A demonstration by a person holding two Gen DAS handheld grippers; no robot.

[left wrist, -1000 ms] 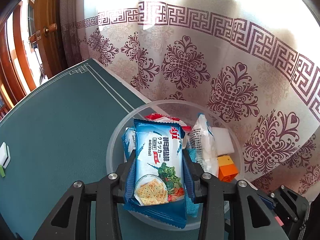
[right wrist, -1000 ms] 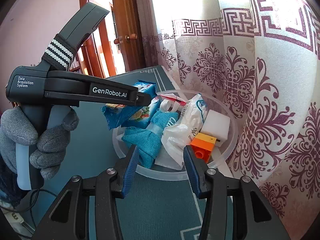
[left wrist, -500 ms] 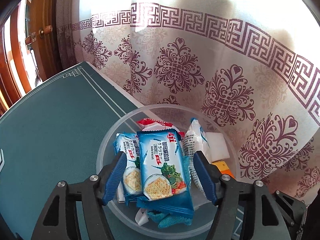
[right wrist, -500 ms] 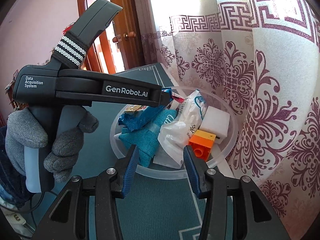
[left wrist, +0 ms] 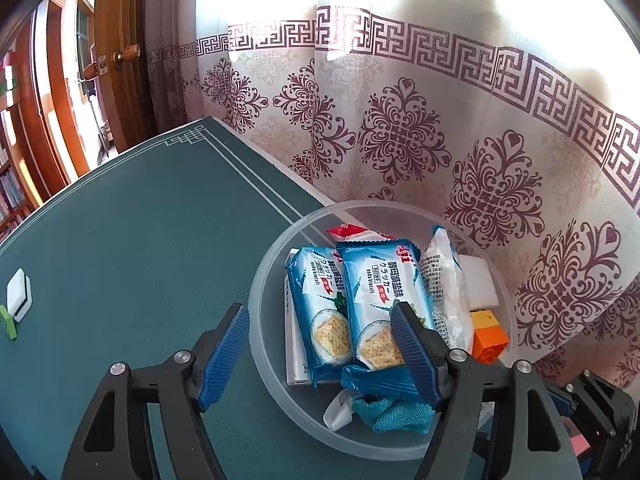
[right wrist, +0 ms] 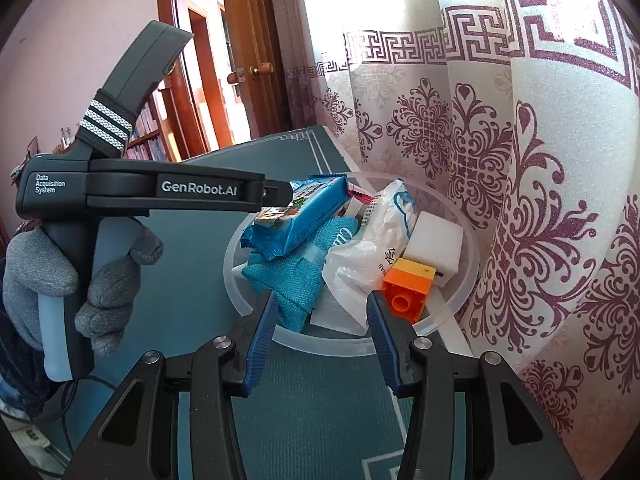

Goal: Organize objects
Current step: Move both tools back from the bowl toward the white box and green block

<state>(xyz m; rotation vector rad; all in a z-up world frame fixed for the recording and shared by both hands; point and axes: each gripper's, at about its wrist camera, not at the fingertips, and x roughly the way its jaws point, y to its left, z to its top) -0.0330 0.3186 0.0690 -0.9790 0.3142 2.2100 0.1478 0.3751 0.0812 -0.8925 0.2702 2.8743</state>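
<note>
On a green table mat (left wrist: 140, 248) by a patterned curtain (left wrist: 440, 140), both grippers' jaws stand apart, holding nothing.

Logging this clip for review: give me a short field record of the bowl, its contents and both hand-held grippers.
container: clear bowl on green table
contents: two cracker packs, teal cloth, white bag, white block, orange brick
left hand-held gripper: open, empty, over bowl
right hand-held gripper: open, empty, at near rim
still out: white tile
</note>
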